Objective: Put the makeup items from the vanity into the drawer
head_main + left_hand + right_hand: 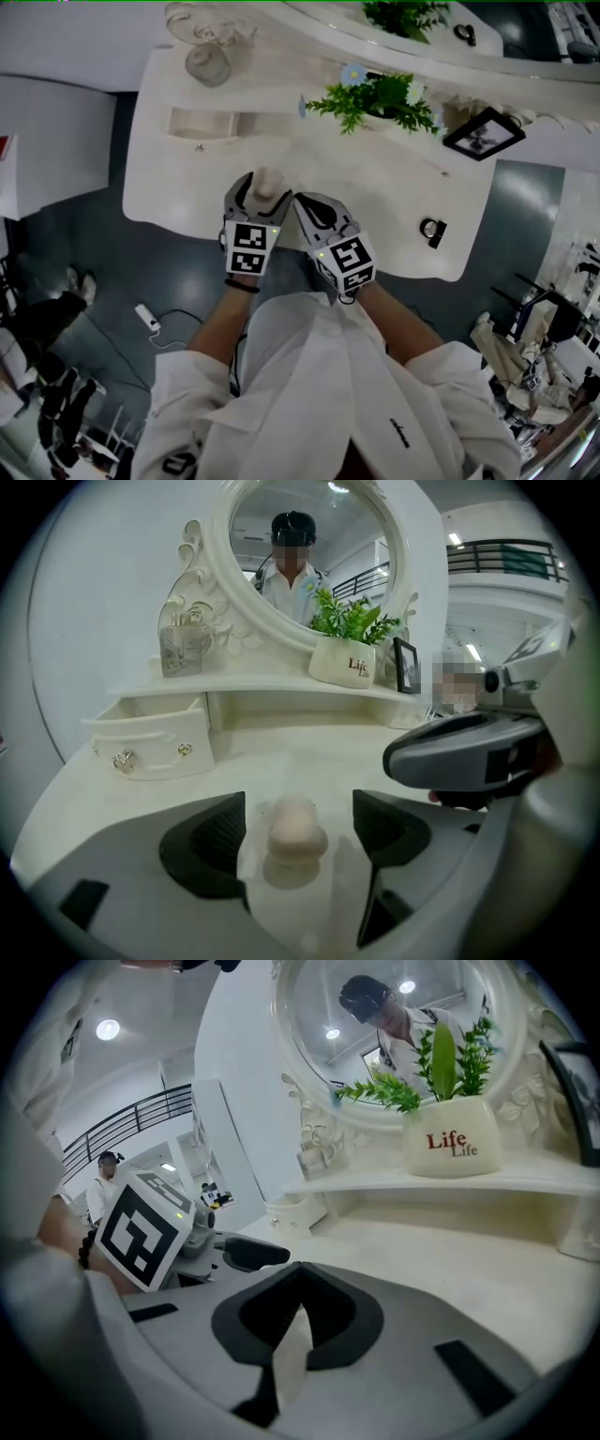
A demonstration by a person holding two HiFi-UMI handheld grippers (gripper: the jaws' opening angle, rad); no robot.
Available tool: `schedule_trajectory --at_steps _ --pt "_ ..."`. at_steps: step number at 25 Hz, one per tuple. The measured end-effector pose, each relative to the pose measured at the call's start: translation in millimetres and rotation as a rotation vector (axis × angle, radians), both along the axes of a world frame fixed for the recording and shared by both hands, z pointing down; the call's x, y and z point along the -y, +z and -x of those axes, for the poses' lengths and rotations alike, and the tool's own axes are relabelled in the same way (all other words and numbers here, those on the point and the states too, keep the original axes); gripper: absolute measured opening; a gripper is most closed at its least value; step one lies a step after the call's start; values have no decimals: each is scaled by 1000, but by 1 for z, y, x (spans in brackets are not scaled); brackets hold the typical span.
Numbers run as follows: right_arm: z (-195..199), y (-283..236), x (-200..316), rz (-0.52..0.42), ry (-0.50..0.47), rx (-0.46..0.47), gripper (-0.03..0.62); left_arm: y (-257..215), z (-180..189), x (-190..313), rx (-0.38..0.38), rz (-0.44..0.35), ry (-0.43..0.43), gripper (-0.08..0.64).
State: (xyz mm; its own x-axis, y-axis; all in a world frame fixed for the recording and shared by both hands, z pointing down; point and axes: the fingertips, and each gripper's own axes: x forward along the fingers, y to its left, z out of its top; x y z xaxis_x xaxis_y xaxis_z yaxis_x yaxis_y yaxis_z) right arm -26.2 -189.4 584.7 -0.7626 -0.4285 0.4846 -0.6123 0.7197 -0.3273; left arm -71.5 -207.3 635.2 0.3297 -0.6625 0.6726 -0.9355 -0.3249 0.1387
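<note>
A beige makeup sponge stands upright on the white vanity top, near its front edge. My left gripper is open around the sponge, with a dark pad on each side and a small gap to both. From the head view the sponge shows between the left gripper's fingers. My right gripper sits close beside it on the right, shut with nothing in it. The small drawer at the back left is pulled open. A small black item lies at the front right of the vanity.
A glass perfume bottle stands on the shelf above the drawer. A potted plant and a black photo frame sit on the shelf to the right, under the oval mirror. A power strip lies on the floor.
</note>
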Motion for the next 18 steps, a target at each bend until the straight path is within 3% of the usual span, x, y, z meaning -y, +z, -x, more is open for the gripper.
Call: schedule_trajectory --at_steps 10,14,18 --pt "5 23 2 53 14 -14 17 15 2 6 15 36 6 370" --pt "2 26 2 66 30 -15 17 19 5 5 38 43 8 296" --pt "2 26 2 68 38 -14 17 21 5 4 47 47 14 282"
